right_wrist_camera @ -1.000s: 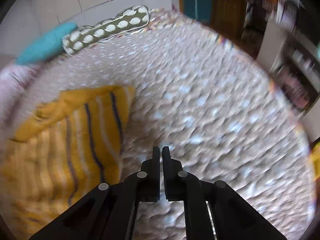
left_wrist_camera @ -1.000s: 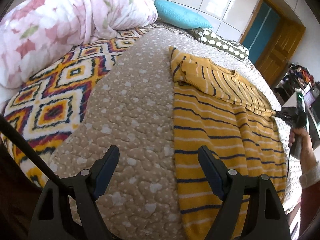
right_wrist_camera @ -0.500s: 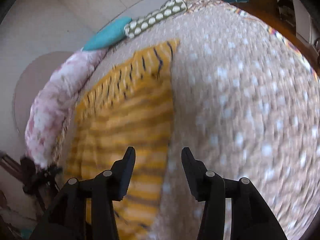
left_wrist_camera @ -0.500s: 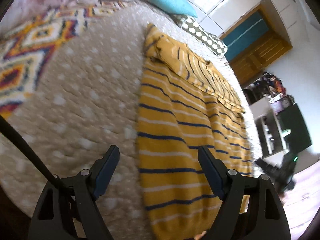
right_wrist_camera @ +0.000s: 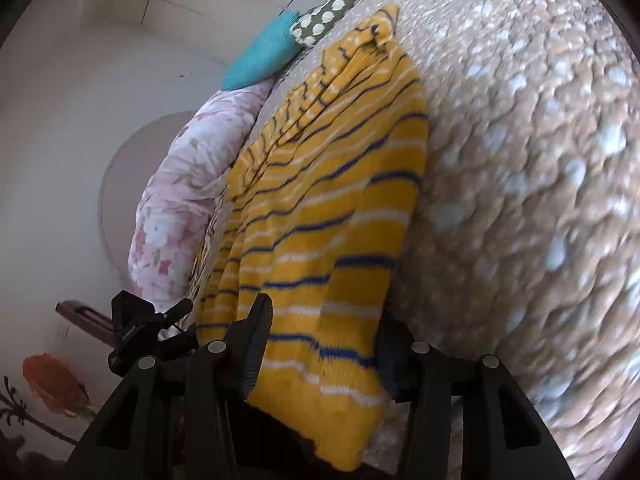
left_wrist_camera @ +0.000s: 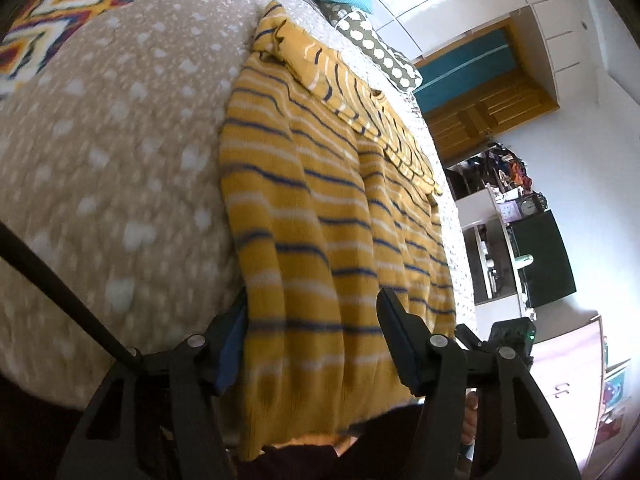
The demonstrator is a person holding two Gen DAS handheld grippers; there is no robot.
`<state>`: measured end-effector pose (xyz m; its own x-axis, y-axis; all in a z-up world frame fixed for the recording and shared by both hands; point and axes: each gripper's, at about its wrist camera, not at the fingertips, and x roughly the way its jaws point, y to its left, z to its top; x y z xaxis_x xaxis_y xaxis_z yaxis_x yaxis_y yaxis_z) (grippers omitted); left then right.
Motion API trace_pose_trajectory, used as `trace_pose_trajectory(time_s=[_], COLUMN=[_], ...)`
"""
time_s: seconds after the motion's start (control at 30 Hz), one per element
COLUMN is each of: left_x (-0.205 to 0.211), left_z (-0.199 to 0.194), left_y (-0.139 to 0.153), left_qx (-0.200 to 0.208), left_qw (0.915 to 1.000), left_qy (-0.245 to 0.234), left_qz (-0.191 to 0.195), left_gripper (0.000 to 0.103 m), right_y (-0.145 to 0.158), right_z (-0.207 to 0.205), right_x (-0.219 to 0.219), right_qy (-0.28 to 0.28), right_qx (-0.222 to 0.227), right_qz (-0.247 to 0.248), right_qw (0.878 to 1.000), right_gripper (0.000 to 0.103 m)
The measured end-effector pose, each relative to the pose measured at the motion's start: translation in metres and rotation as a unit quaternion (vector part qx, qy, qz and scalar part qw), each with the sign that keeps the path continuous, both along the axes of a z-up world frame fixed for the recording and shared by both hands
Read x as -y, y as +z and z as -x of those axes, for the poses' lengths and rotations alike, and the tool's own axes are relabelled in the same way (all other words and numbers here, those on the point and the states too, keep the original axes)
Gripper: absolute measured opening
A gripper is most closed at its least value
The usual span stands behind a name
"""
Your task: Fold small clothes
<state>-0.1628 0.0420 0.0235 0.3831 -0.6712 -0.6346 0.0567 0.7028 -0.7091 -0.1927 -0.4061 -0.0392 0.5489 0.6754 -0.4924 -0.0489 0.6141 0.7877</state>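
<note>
The yellow striped sweater lies flat on the dotted quilt, hem overhanging the bed edge. Left gripper, jaws just closing, and right gripper both straddle the hem corners, not yet pinching. Beyond lie a teal pillow, polka-dot pillow and floral duvet.

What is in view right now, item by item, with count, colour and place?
sweater: one, yellow with blue and white stripes, flat on the bed, hem hanging over the near edge
bedspread: one, beige with white spots, under the sweater
blanket: one, orange, white and dark diamond pattern, far left of the bed
quilt: one, pink floral, bunched beyond the sweater
pillow: one, turquoise, head of the bed
cushion: one, olive with white dots, beside the pillow
door: one, wooden, far wall
left gripper: black, jaws either side of the hem, just been closing
right gripper: black, jaws either side of the hem's other corner
</note>
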Motion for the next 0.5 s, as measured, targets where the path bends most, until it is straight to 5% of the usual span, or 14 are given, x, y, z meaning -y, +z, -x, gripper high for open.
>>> trace_pose_trajectory(time_s=[0.43,0.47,0.5], left_x=[0.023,0.024,0.024], left_z=[0.032,0.032,0.031], left_y=[-0.006,-0.006,-0.006], left_qx=[0.005,0.005,0.004], left_qw=[0.9987,0.9984,0.9979], left_qy=[-0.017,-0.013,-0.008], left_qz=[-0.048,-0.054,-0.065], left_gripper=[0.06,0.058,0.039], right_y=[-0.017,-0.017,-0.017], right_z=[0.037,0.038,0.038], right_x=[-0.038,-0.038,-0.038], right_qy=[0.021,0.017,0.012], right_qx=[-0.011,-0.012,-0.014], right_qz=[-0.003,0.001,0.005], right_qw=[1.0,1.0,1.0], right_gripper=[0.05,0.047,0.041])
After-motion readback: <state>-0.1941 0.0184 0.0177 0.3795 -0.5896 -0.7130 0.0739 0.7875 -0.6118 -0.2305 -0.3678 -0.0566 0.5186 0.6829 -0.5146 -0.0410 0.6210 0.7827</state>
